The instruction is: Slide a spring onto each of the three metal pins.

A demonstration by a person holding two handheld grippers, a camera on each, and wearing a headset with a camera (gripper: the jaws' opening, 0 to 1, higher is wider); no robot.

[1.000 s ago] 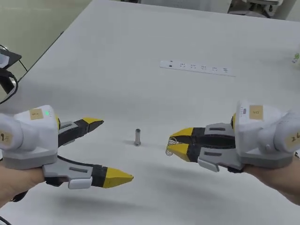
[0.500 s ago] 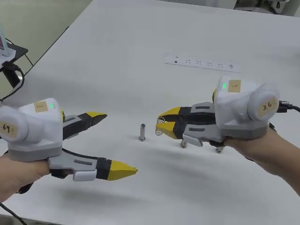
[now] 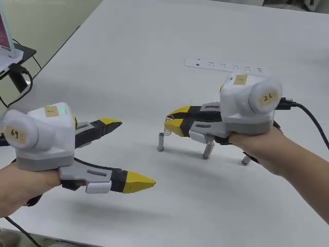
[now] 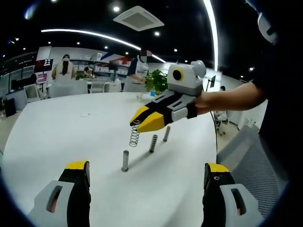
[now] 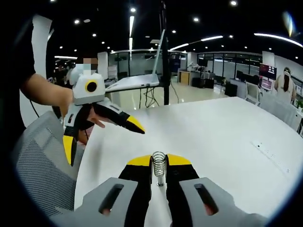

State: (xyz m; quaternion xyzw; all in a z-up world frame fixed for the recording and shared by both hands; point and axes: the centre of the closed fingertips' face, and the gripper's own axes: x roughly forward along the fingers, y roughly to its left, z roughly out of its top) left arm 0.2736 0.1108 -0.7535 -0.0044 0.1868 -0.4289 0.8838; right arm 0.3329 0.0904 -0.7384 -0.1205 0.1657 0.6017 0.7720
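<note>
I'm at a big white table (image 3: pixel 154 51), w/ a power strip (image 3: pixel 226 66) lying flat twd its far side. Pale green floor (image 3: pixel 41 20) to my left. Open-plan office: dark ceiling w/ spot lights (image 4: pixel 116 8), long light strips (image 4: pixel 94 37) & a square AC vent (image 4: pixel 138 18). Grey mesh chair (image 5: pixel 40 156) by the table edge, laptop (image 5: pixel 137 81) on a stand, potted plant (image 4: pixel 157 81), ppl (image 4: pixel 64 66) at desks in the bkgd.

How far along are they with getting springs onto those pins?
Done: a sprung pin and a second sprung pin already carry springs. In hand: the right gripper pinches the third spring close to the bare pin, not yet on it. Left to do: slide it on. The left gripper is open and holds nothing.
</note>
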